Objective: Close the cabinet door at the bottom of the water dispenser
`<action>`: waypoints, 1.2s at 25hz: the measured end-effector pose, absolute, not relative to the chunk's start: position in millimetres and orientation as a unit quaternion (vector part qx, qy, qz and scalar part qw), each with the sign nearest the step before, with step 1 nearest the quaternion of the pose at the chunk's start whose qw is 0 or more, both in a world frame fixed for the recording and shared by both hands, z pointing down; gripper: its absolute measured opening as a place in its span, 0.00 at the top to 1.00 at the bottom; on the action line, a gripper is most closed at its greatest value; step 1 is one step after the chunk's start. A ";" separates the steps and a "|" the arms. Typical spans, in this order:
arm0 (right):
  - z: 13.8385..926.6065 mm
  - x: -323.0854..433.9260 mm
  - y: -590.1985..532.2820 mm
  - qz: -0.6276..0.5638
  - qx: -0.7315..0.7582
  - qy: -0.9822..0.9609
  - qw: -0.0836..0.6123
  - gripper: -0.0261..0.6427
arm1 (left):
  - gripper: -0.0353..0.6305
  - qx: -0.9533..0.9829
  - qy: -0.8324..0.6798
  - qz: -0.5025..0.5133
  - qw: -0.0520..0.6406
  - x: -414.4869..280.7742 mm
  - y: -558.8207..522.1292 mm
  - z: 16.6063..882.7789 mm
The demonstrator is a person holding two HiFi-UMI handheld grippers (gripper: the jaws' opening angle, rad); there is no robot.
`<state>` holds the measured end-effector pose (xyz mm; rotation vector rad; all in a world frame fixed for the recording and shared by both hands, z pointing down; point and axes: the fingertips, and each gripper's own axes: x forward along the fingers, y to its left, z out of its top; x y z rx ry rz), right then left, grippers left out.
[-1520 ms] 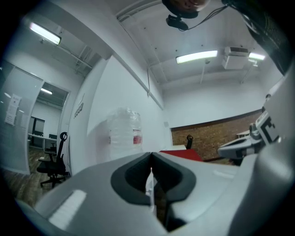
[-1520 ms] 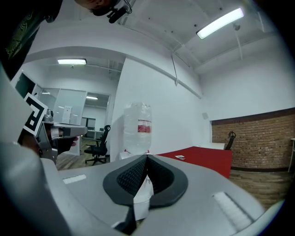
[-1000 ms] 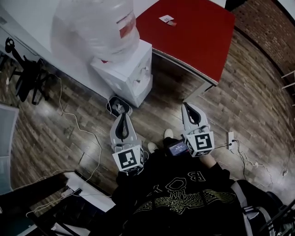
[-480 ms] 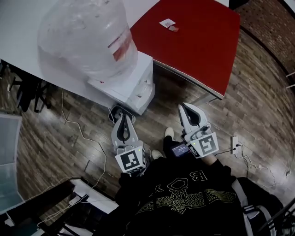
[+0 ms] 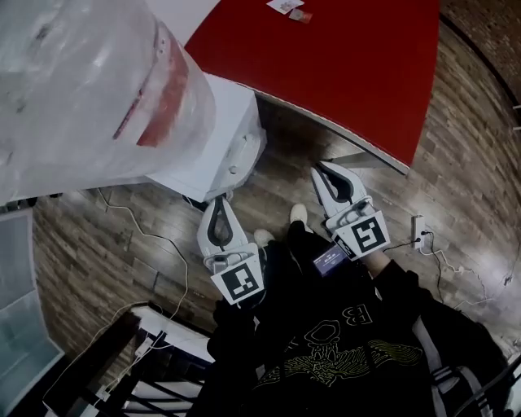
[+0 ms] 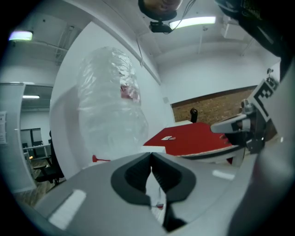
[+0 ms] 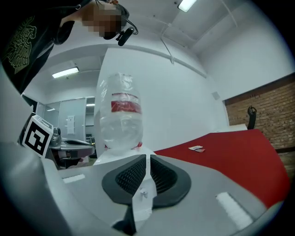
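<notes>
On the wooden floor [image 5: 122, 244], the water dispenser [image 5: 232, 134] is standing at eleven o'clock of the left gripper [image 5: 218, 201], which is clenched and empty. The right gripper [image 5: 323, 173] has just been opening slightly, with nothing between its jaws. The cabinet door, hidden low on the dispenser, is probably light and stiff, so I would be pushing its free edge.

One white water dispenser [image 5: 232, 142] is carrying one large clear plastic water bottle [image 5: 81, 89]. One red-topped bench [image 5: 350, 73] is standing beside it, with two small paper cards [image 5: 285, 6] lying near its far edge. Two grey tongs are showing: the left tongs [image 5: 216, 202] and the right tongs [image 5: 321, 171], whose jaws have just been opening a crack around nothing. Two white shoes [image 5: 263, 237] and one white power strip [image 5: 418, 230] are resting on the wooden floor [image 5: 456, 163].
</notes>
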<state>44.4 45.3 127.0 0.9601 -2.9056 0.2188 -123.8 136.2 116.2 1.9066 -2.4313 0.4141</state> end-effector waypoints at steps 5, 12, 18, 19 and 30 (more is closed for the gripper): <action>205.9 41.3 17.4 0.087 0.302 -0.946 0.072 0.85 | 0.94 0.646 -0.745 0.161 0.047 -120.6 108.1 191.4; 400.3 35.1 -21.1 0.175 0.303 -0.924 0.155 0.81 | 0.94 0.671 -0.719 0.140 0.112 -115.2 87.8 291.3; 514.5 -4.4 -87.8 0.169 0.291 -0.932 0.132 0.85 | 0.94 0.672 -0.714 0.156 0.120 -113.5 99.0 364.8; 531.1 -14.6 -99.9 0.172 0.290 -0.932 0.132 0.85 | 0.94 0.675 -0.712 0.157 0.117 -111.7 99.0 375.2; 630.7 -70.5 -169.1 0.298 0.340 -0.883 0.126 0.85 | 0.94 0.677 -0.697 0.184 0.148 -97.2 114.3 436.3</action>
